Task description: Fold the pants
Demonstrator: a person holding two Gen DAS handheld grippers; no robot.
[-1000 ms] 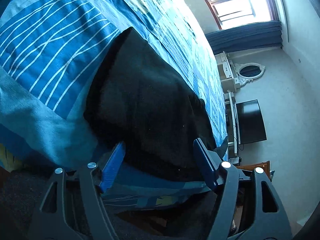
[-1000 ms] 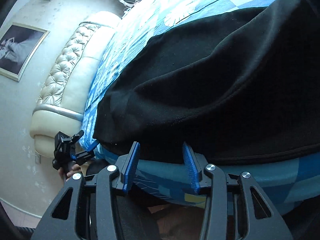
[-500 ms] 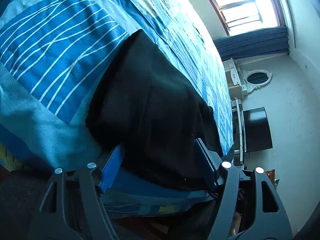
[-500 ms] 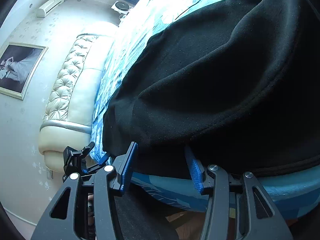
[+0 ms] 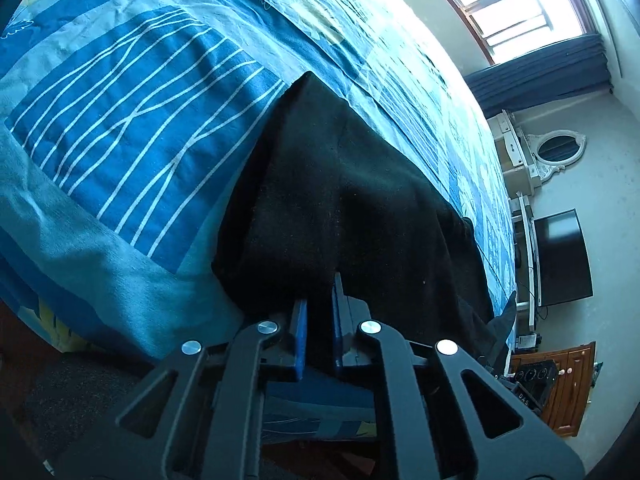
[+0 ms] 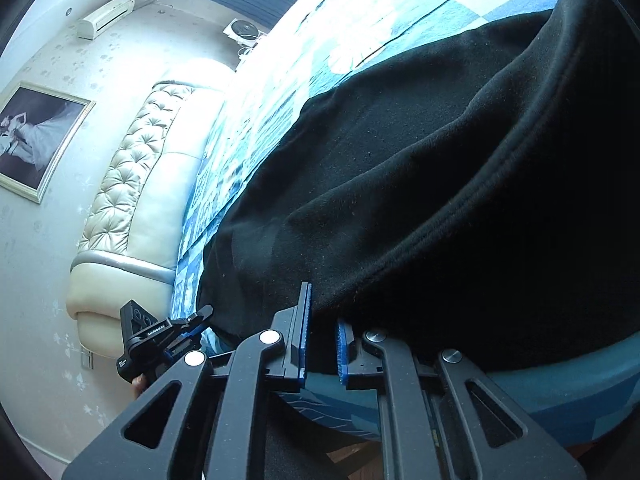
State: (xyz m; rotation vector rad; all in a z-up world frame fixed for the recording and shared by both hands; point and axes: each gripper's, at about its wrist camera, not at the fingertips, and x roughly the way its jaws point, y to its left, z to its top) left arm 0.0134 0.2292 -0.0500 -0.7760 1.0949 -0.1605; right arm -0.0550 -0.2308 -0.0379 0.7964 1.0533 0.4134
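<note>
Indoors, blue bedspread point(image 5: 132, 128), tufted headboard point(image 6: 128, 184), window point(image 5: 516, 4)

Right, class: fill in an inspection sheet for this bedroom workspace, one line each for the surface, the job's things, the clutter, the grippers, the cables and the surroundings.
Surface: bed with blue patterned bedspread, lightly creased.
Job's things: black pants lying at the near bed edge, hem hanging slightly over it.
Clutter: nothing seen on the bed besides the pants.
Grippers: left gripper and right gripper have both just closed, each pinching the pants' near edge.
Cables: thin wires below the television; details unclear.
Surroundings: window, oval mirror, tufted headboard, framed picture, wall air conditioner.
</note>
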